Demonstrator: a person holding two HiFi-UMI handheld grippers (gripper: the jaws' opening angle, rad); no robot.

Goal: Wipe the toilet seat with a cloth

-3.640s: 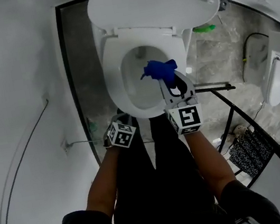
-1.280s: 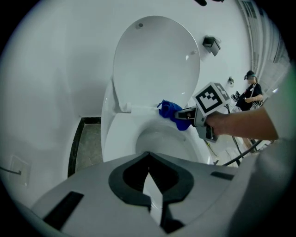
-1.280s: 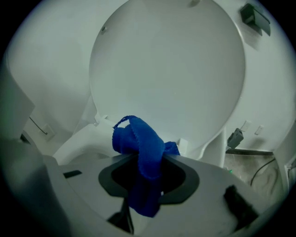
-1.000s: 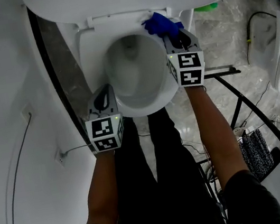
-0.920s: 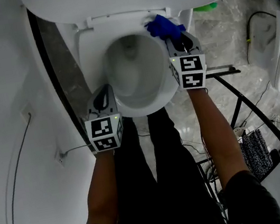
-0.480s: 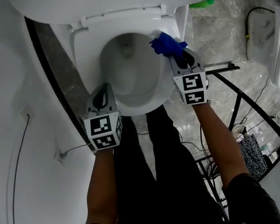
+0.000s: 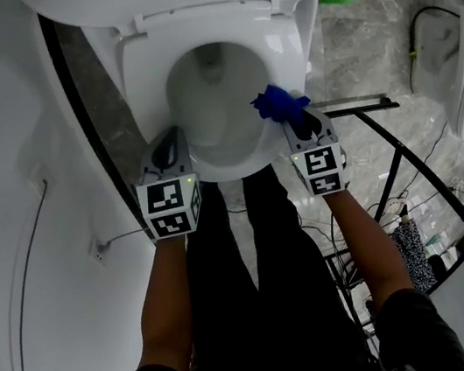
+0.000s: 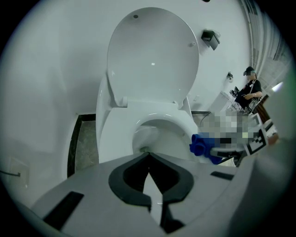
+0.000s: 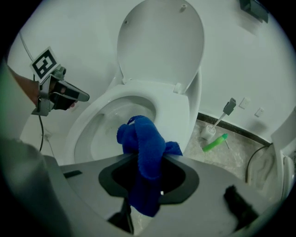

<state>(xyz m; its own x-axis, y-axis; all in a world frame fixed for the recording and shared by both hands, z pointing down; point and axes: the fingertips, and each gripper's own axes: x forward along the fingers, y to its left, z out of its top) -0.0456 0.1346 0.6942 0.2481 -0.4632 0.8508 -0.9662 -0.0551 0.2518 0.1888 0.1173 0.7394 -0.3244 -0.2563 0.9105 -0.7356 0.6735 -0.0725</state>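
Your R claw [image 7: 295, 123] clamps the blue cloth [image 7: 278, 104], bunched end down at the toilet seat [image 7: 141, 72] front-right rim, ready to wipe. L claw [image 7: 169, 140], shut & empty, parks by the front-left edge, prob. out of the way.

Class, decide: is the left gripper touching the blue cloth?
Apart. Head view: the left gripper is at the left side of the toilet seat; the blue cloth is opposite, in the right gripper.

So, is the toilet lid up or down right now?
Up. The lid stands raised behind the seat, leaving the bowl exposed.
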